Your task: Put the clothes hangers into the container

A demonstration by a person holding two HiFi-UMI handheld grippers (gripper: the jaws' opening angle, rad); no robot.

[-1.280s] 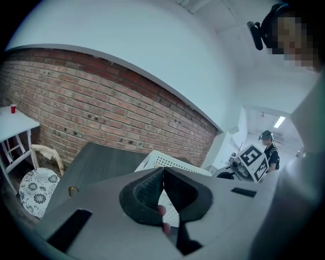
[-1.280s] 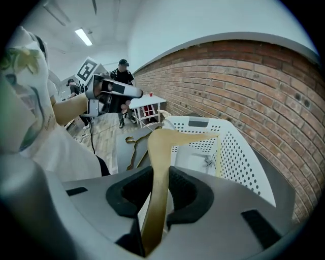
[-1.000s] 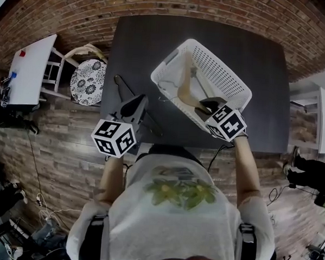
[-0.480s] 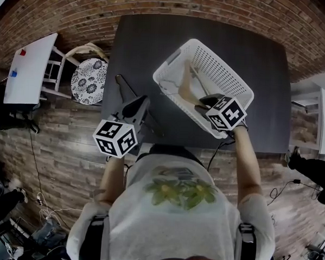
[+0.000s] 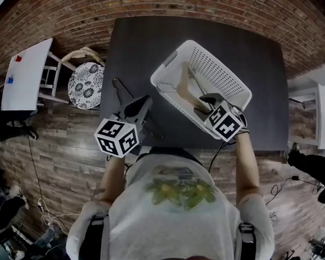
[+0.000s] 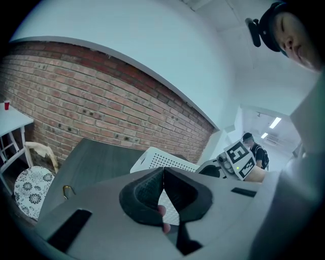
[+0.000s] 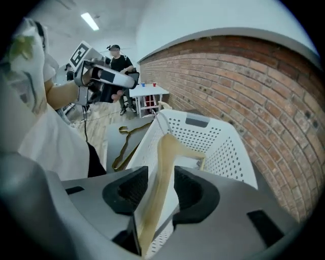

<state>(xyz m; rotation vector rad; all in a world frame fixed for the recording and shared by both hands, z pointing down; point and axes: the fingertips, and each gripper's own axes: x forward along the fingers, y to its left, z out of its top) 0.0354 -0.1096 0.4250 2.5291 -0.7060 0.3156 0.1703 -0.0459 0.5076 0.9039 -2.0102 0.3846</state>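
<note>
Right gripper (image 7: 161, 190): spread wide, just opened, with the hanger (image 7: 165, 152) between the pads but not pinched. Seen at lower centre of the right gripper view, leaning up across the near wall of the basket (image 7: 218, 147), top end inside. Left gripper (image 6: 163, 195): pressed together, nothing seen between, low centre in its own view, held above the table (image 5: 156, 45). Second hanger (image 5: 121, 92) lying on the table at centre left of the head view, near the basket, partly under the left gripper.

Likely mid-release. To do it well, draw the right gripper straight back along the hanger's line, without twisting, to avoid snagging it and dragging it out over the rim. Watch for tipping outward; seemingly propped rather than flat. Nudge further in if left hanging on the wall. Then fetch the second hanger.
</note>
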